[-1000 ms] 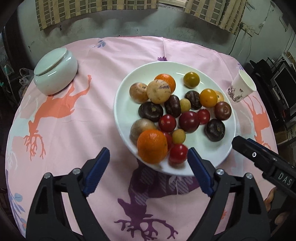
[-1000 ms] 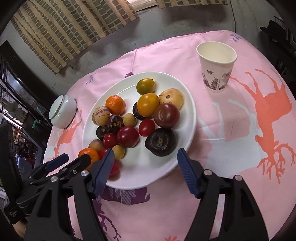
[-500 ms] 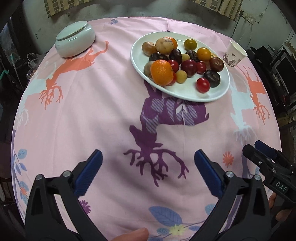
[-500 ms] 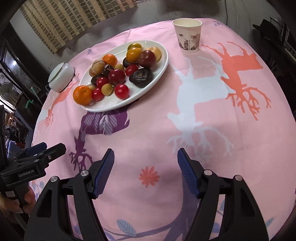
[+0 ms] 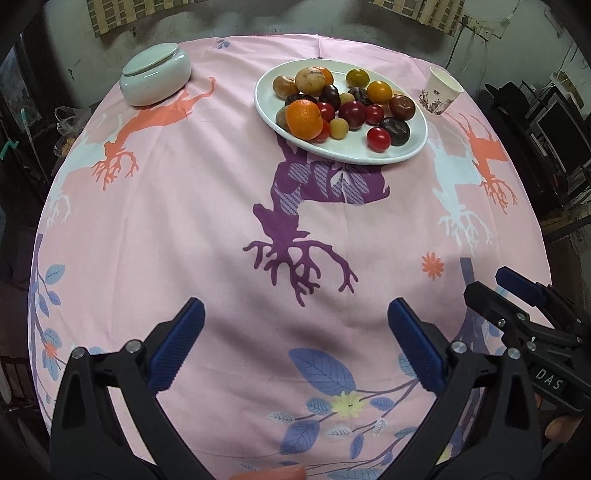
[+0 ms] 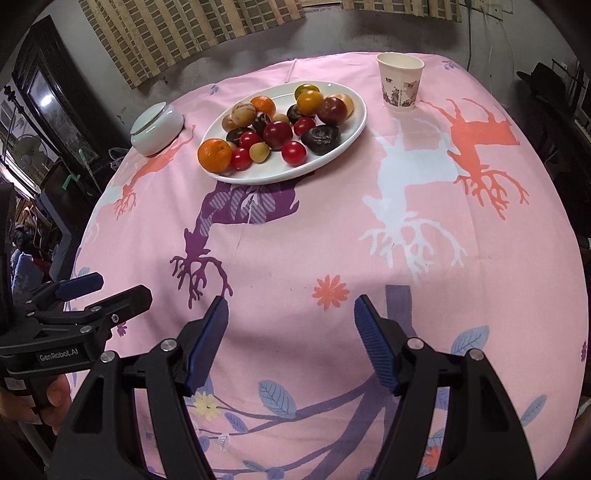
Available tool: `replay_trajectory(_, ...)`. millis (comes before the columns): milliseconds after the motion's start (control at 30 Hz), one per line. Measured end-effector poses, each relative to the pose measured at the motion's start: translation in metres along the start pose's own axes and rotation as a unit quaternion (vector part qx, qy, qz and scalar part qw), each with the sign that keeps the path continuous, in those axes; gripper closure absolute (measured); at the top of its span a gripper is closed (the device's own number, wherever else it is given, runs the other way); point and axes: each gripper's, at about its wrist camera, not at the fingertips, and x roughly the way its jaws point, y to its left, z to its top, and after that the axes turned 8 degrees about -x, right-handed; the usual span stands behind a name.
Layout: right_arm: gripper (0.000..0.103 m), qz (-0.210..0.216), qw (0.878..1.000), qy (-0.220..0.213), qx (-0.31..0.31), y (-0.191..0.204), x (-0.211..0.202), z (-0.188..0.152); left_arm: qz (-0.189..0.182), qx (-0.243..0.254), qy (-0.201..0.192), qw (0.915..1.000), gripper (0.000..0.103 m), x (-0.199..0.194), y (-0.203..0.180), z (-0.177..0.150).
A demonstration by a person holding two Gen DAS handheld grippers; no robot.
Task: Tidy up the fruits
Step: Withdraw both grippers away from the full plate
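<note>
- The left tongs (image 5: 295,343) are seen nearest the lens in the left wrist view, their blue pads (image 5: 179,347) spread wide apart with nothing between them, above the near part of the pink patterned cloth (image 5: 221,206) that covers the worktop.
- The right tongs (image 6: 291,341) are shown in the right wrist view with their pads (image 6: 375,347) likewise apart and empty, over the leaf and flower print at the cloth's near edge.
- Each pair of tongs is caught by the other camera: the right tongs appear at the lower right edge of the left wrist view, and the left tongs at the lower left of the right wrist view, where part of a hand (image 6: 48,397) is seen on the handle.
- A purple deer print (image 5: 299,229) is laid out between the tongs and the dish.
- The fruits (image 5: 347,103) are gathered on a white oval plate (image 5: 354,151) at the far side of the worktop, well apart from both tongs; an orange (image 5: 303,119) is placed at the plate's near-left rim.
- A lidded white bowl (image 5: 155,79) is set to the plate's left, and a paper cup (image 6: 399,81) to its right.
- Only in the right wrist view is the cup's open mouth shown clearly, along with dark furniture (image 6: 37,96) at the left edge.
- Patterned curtains (image 6: 177,33) are hung along the wall behind.
</note>
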Motion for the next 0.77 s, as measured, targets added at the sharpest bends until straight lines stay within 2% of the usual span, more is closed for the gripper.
replay_trajectory(267, 0.031, -0.009, 1.0, -0.003, 0.002, 0.001, -0.01, -0.009, -0.005, 0.007, -0.01, 0.9999, 0.002, -0.013, -0.001, -0.008)
replay_trajectory(400, 0.028, -0.011, 1.0, -0.005, 0.002, 0.002, -0.012, -0.012, -0.007, 0.03, -0.044, 0.9986, 0.002, -0.023, -0.006, -0.014)
replay_trajectory(767, 0.028, -0.015, 1.0, 0.007, 0.001, 0.006, -0.008, -0.019, 0.007, 0.032, -0.017, 0.9993, 0.002, -0.011, -0.002, -0.023)
